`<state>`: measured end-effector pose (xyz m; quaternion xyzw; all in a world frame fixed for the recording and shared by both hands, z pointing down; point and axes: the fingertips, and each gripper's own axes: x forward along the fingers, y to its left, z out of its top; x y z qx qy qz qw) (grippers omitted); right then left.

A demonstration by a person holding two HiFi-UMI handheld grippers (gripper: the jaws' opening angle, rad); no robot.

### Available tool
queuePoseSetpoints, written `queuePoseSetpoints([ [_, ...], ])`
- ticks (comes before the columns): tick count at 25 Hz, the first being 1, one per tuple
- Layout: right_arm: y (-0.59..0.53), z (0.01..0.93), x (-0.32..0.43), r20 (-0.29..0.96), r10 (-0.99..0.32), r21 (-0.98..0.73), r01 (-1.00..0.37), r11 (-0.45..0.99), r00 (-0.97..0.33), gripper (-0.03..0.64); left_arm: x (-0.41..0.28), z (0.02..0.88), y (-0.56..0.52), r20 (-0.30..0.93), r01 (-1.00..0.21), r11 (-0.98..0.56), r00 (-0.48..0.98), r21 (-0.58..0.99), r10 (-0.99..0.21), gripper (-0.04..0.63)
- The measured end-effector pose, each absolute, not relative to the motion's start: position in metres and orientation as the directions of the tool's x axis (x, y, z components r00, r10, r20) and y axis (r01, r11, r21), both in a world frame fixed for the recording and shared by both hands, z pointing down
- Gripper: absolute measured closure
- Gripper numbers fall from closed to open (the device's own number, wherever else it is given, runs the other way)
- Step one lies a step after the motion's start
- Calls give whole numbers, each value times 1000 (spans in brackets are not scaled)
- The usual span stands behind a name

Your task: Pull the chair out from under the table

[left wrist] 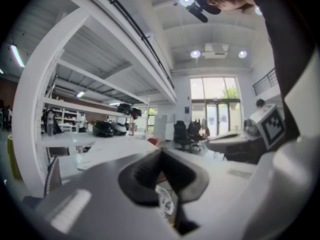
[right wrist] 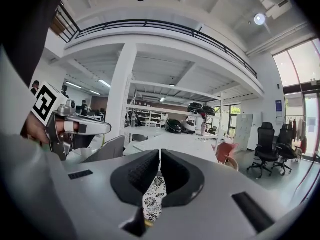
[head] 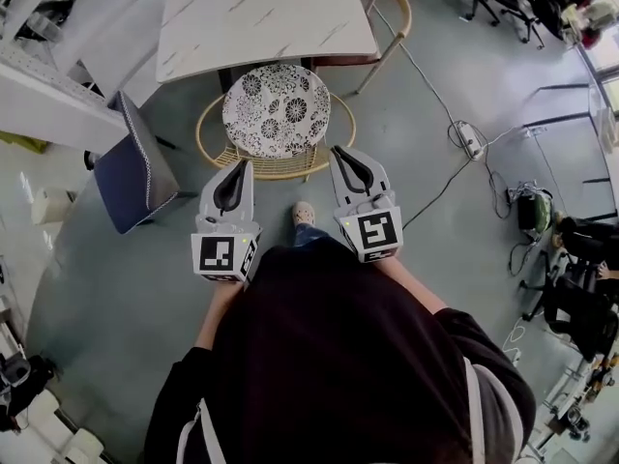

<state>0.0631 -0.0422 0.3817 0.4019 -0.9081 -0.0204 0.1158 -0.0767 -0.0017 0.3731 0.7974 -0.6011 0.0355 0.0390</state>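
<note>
In the head view a rattan chair [head: 276,167] with a round black-and-white floral cushion [head: 277,107] stands at the near edge of the white marble table [head: 261,13], its seat mostly out in the open. My left gripper [head: 238,165] and right gripper [head: 340,151] hover side by side just over the chair's curved back rim. Both are shut with nothing between the fingers. Whether they touch the rim I cannot tell. The left gripper [left wrist: 161,154] and right gripper [right wrist: 159,154] show closed pads in their own views, and the cushion [right wrist: 152,196] peeks through below.
A grey upholstered chair [head: 135,162] stands to the left of the rattan chair. A second wooden chair [head: 392,8] sits at the table's right end. A power strip with cables [head: 471,138] lies on the floor at right. My foot [head: 304,213] is behind the chair.
</note>
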Motion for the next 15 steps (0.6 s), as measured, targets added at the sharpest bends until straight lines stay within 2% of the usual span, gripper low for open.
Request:
queuePoseSetpoints([
  [15, -125, 439, 66, 342, -646, 101, -656, 748, -683, 594, -97, 436, -77, 302, -978, -208, 207, 31, -931, 589],
])
